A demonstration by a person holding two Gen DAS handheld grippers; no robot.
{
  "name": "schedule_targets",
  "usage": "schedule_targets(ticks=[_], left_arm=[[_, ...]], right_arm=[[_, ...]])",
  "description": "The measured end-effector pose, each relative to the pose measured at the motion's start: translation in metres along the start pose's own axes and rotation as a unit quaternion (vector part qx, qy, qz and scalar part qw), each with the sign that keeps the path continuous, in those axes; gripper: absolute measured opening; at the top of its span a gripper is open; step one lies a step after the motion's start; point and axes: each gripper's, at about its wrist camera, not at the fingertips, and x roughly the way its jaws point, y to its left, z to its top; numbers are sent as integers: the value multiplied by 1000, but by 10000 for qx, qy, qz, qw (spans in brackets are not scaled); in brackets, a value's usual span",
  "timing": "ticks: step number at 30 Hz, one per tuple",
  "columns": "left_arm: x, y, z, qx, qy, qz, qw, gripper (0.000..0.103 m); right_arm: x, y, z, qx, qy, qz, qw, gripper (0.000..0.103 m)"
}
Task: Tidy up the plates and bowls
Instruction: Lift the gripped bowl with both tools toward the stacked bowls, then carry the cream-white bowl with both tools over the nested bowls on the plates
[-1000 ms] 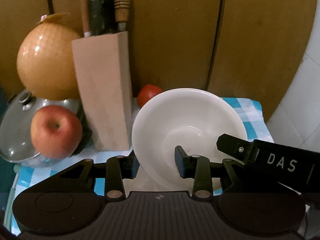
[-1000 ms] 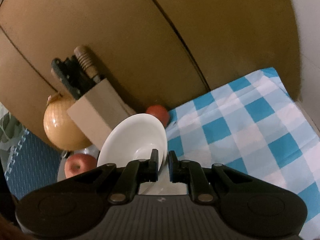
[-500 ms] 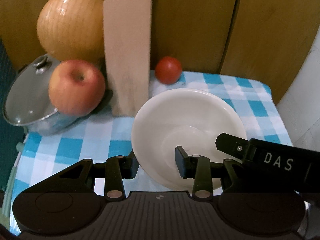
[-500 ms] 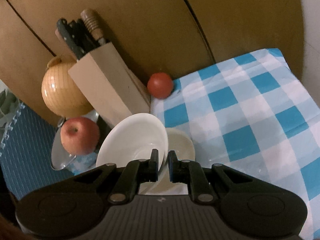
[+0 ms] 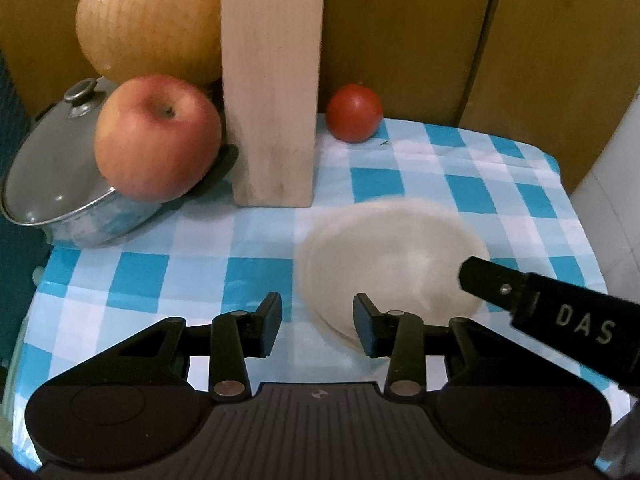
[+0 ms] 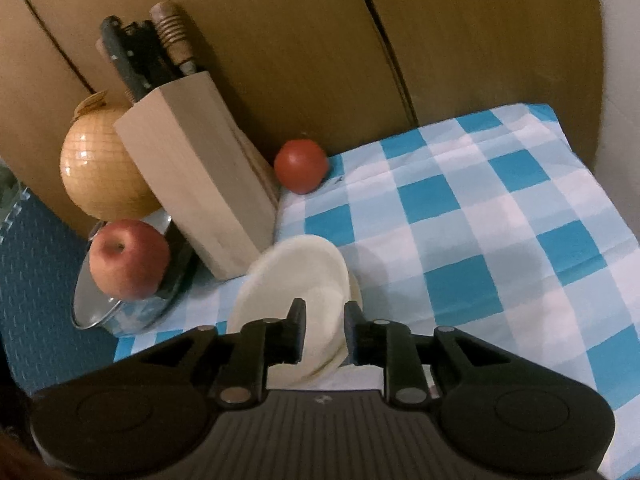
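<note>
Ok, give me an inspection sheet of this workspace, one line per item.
Surface: blue-and-white checked cloth, creased toward the back.
Job's things: white plate, blurred, over a second dish on the cloth.
Clutter: knife block, apple on a lidded pot, tomato, netted yellow melon.
Grippers: left claw opening, nothing pressed between its pads; right claw opening, astride the plate's rim.
Cables: nothing seen.
Surroundings: brown panelled wall behind; white wall at the right.
</note>
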Motion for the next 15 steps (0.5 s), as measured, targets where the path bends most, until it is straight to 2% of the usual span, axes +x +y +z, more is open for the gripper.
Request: schedule_targets(ticks=[9,12,15], left_arm=[[-6,13,-3,-155,-54,-83,9998,57],[-2,15,-2,-211,-20,-160,9996,64],[4,14,-2,-202,13,-130,9997,64]], right_arm=[[10,-12,1,159,59,-58,9998,23],[16,-15,1,280,144,16,9995,23],[18,-16,1,284,148,9,9995,23]])
